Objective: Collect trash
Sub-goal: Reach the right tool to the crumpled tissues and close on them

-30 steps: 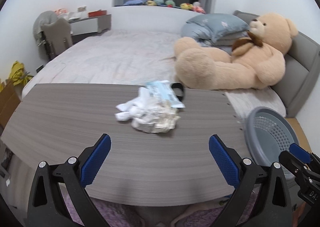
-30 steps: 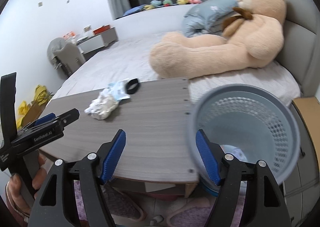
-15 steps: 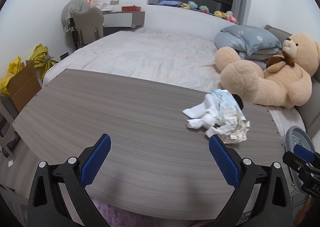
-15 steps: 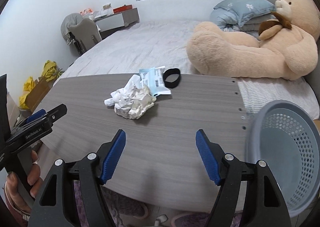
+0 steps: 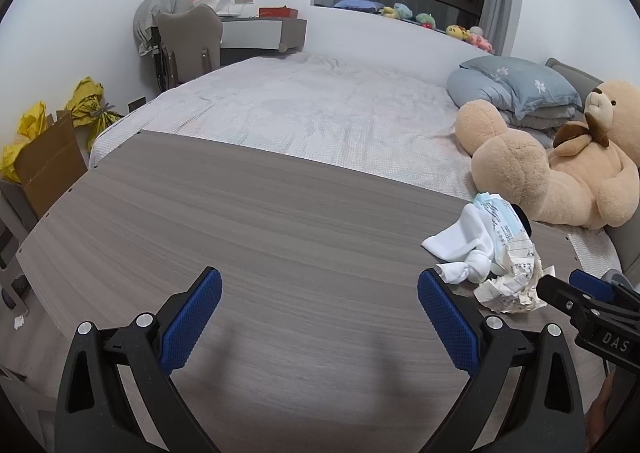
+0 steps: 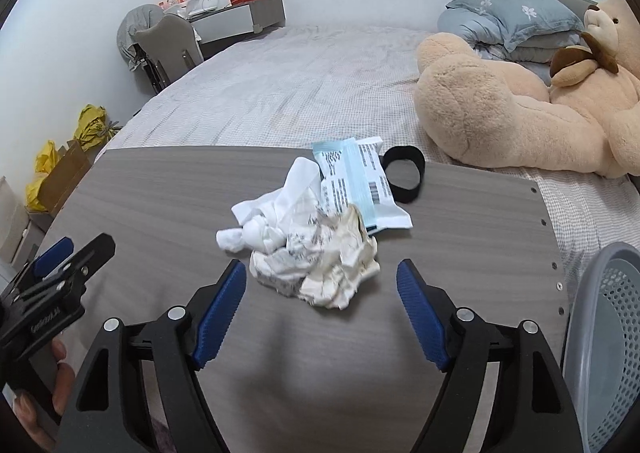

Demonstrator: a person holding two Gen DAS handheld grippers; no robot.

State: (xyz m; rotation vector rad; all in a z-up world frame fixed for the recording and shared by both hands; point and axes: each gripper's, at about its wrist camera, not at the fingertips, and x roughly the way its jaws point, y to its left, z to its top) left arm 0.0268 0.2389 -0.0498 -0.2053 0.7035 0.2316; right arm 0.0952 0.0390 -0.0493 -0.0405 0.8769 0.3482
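Note:
A pile of trash lies on the grey wood table (image 6: 168,189): a crumpled paper ball (image 6: 328,261), a white crumpled tissue (image 6: 272,221), a light blue and white wrapper (image 6: 360,185) and a black band (image 6: 404,173). My right gripper (image 6: 322,305) is open and empty, just in front of the paper ball. My left gripper (image 5: 320,317) is open and empty over bare table, with the pile (image 5: 492,253) to its right. The grey mesh bin (image 6: 604,337) stands off the table's right end.
A bed (image 5: 320,113) lies behind the table with a large teddy bear (image 6: 520,101) and blue pillows (image 5: 516,89). A chair and desk (image 5: 188,41) stand at the far left. A cardboard box and yellow bags (image 5: 40,149) sit left of the table.
My right gripper has swung left from over the bin and closed in on the trash pile. My left gripper has turned left, so the pile has slid to its right edge.

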